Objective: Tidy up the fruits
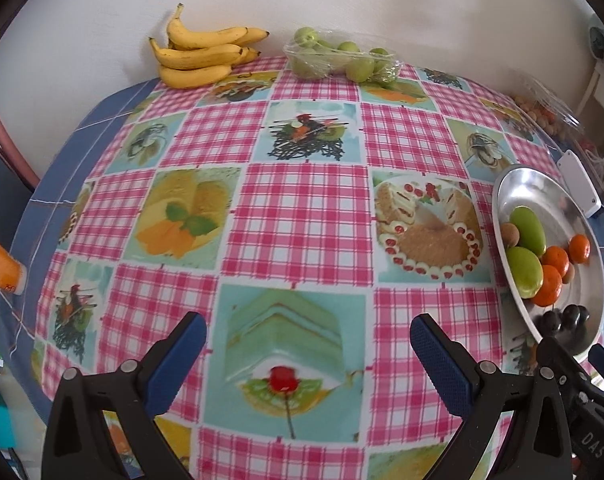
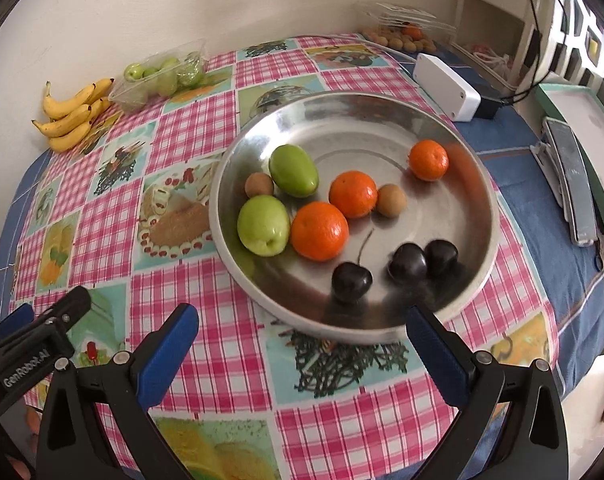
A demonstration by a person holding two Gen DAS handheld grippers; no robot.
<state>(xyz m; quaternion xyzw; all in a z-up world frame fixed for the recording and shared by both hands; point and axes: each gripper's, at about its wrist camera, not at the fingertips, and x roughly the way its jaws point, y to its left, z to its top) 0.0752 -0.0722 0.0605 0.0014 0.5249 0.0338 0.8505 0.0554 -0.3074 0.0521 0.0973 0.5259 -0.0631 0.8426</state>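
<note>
Jaws wide apart on both grippers, nothing between them. Left gripper [image 1: 307, 354] hovers over the checked tablecloth [image 1: 302, 208], blue pads clear of it, touching nothing. Right gripper [image 2: 302, 344] sits just short of the near rim of the metal dish [image 2: 381, 120]; contact with the rim cannot be told.

Dish holds 3 oranges [image 2: 319, 231], 2 green fruits [image 2: 264, 225], 2 small brown fruits [image 2: 391, 200] and 3 dark cherries [image 2: 351, 282]. Nearest cherry lies close to the near rim, between the right fingers' line of sight.

Bananas [image 1: 202, 54] lie at the far edge by the wall. Beside them, a clear pack of green fruit [image 1: 339, 58]. White box [image 2: 447, 86] behind the dish, apart from it. Another clear pack of small brown fruit [image 2: 401, 36] at the far corner.
</note>
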